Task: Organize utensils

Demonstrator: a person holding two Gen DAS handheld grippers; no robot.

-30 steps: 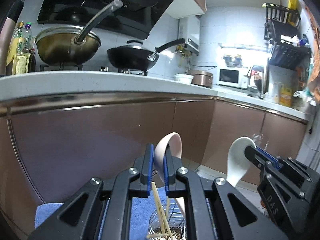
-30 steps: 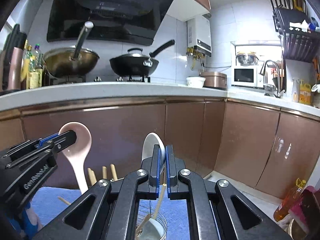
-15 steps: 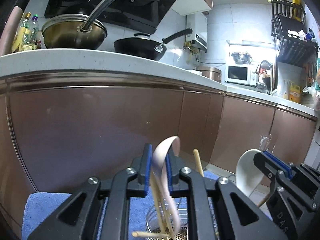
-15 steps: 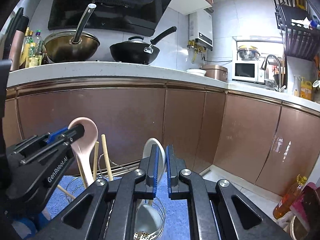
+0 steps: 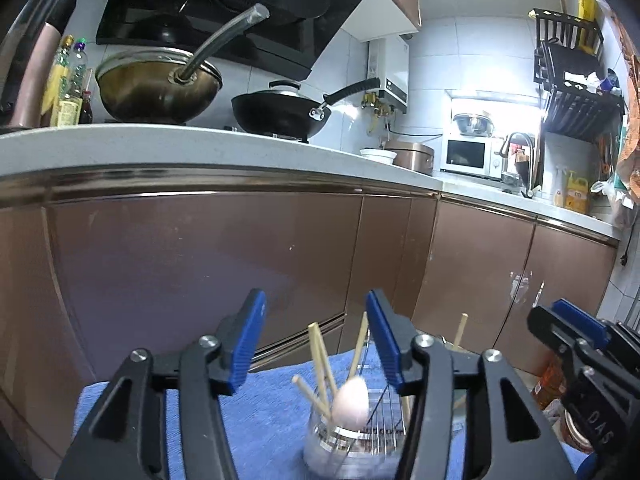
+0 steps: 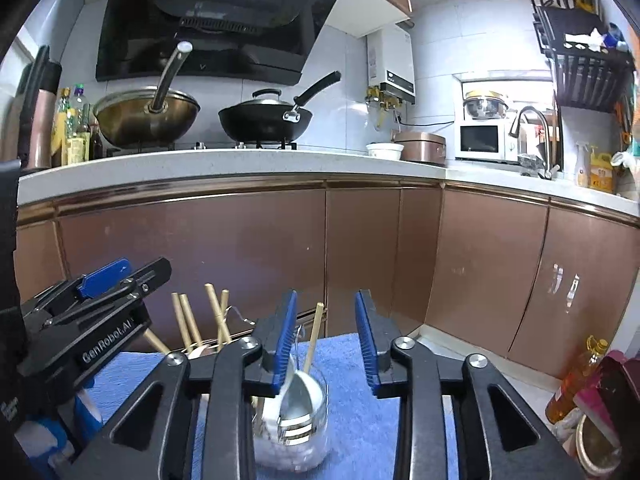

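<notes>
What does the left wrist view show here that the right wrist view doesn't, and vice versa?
Left wrist only: a pink spoon standing in a metal holder between the open left gripper.

Right wrist only: a white spoon in a second holder below the open right gripper.

Both: chopsticks, the blue towel, the black wok, brown cabinets.

A home kitchen, seemingly: wok (image 6: pixel 148 118) on stove, microwave (image 6: pixel 484 142), brown cabinets (image 6: pixel 224 252).

Blue cloth (image 5: pixel 256 412): terry, rough, matt. Chopsticks (image 5: pixel 320 354): pale wood, matt. Wire holder (image 5: pixel 380 412): shiny metal. Pink spoon (image 5: pixel 352 400) & white spoon (image 6: pixel 302 398): glossy, ceramic-looking. Cabinet fronts (image 6: pixel 240 248): glossy brown. Claw pads (image 6: pixel 286 344): blue, matt plastic-like.
</notes>
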